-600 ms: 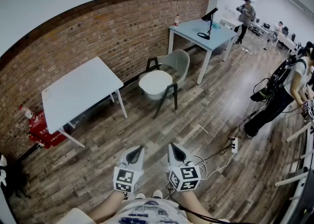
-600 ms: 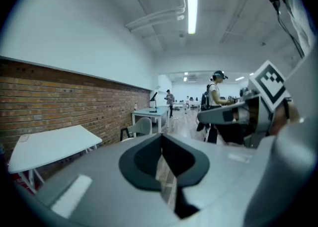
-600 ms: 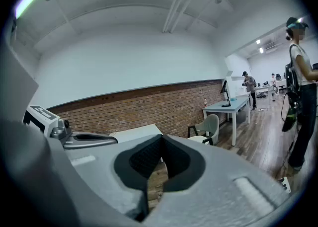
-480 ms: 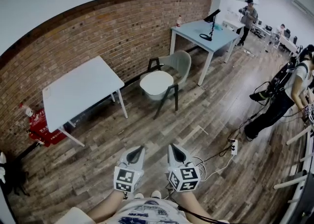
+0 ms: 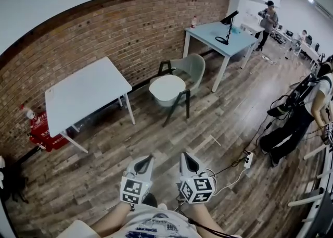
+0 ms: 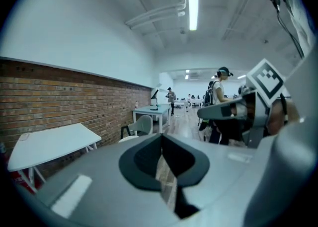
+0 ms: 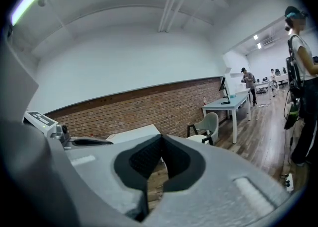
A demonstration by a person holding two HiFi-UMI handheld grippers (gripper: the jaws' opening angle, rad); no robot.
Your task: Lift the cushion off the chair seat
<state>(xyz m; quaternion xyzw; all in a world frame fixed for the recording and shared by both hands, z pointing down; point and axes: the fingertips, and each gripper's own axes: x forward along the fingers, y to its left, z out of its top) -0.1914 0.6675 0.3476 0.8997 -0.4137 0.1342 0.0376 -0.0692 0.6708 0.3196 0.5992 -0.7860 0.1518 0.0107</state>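
From the head view, the cushion (image 5: 167,87) lies white and roughly round on the seat of the grey chair (image 5: 191,66), which stands by the brick wall between the white counter (image 5: 83,96) and the pale blue counter (image 5: 218,36). My left gripper (image 5: 149,158) and right gripper (image 5: 183,154) hang low in the picture over the wooden floor (image 5: 156,133), side by side and well apart from the chair. The cushion sits straight ahead, about midway between their lines, so I judge neither hand nearer. It shows no clear long axis, so either side would do for a grasp. In the left gripper view the fingers (image 6: 143,160) are pressed together with nothing between them. The cushion appears small and far off, just left of where they meet, so this gripper points a little to the right of it. In the right gripper view the fingers are likewise closed on nothing. Here the cushion and chair sit to the right of the finger line, so this gripper aims slightly left of the seat. I reckon the lift has not begun. Before any grasp I must cross the floor, open both pairs of fingers, and bring them to opposite edges of the cushion.
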